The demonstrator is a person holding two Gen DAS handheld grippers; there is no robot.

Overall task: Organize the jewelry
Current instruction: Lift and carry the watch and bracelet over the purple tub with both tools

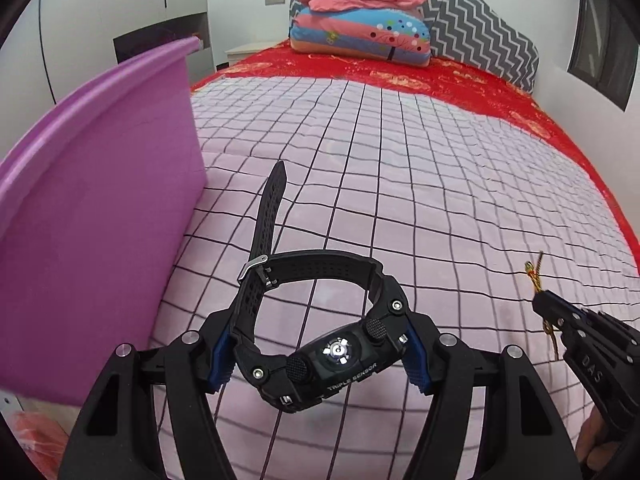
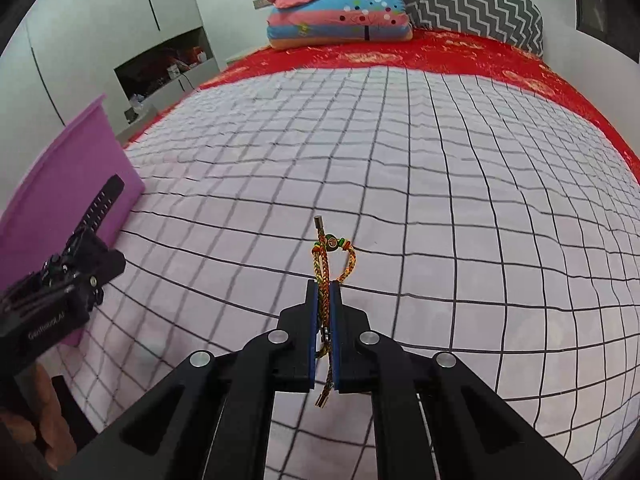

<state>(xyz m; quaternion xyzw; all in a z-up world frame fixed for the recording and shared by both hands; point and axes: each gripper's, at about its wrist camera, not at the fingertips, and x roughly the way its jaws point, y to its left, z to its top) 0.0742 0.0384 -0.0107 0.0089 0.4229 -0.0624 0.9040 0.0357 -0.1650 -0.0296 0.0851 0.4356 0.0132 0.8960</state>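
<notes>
While both pieces were up off the bed, the black watch sat clamped between the two blue pads of the left gripper. The pads squeezed the watch body from both sides. Its face looked up and toward the camera, and its strap made a loop going away from the gripper. The long loose end of the strap stuck up and away, leaning a little to the left, toward the purple box. So the long line of the watch ran forward, away from the hand.

The woven bracelet was pinched tight between the shut pads of the right gripper. It was orange, yellow and green, with a small bead at the top. It stood almost straight up and down, with a little metal tip pointing up and another tip hanging below the pads. It may have been folded double, but the cord was too thin to tell for sure.

Both things seemed to be in the carrying step, picked up but not yet put away. The purple box stood just to the left of the watch, on the checked bed cover. The next move probably called for lifting the watch over the box rim and letting go gently, so that the long strap did not catch on the edge.
</notes>
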